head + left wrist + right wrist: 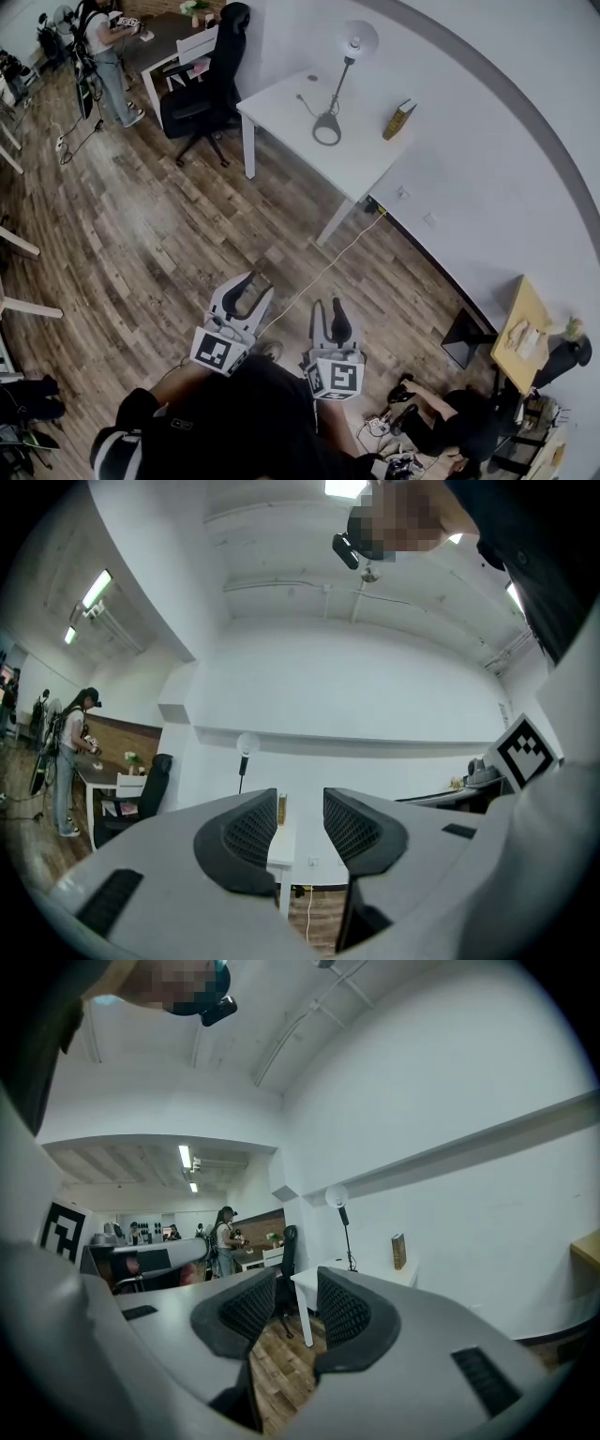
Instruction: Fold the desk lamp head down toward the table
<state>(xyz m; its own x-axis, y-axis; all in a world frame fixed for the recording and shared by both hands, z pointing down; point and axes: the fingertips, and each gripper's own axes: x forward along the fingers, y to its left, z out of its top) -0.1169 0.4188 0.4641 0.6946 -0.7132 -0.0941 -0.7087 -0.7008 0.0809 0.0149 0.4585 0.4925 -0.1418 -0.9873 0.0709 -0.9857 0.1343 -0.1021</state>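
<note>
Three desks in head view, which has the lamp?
The white rectangular table by the wall, carrying the white round-headed desk lamp and an upright brown book. The dark desk and light wooden desk show none.

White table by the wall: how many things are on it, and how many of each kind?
White desk lamp with a round head and ring base: 1
Brown book standing upright: 1
Total: 2 on the white table. A small dark spot near the lamp is too small to tell, so it is not counted.
</note>
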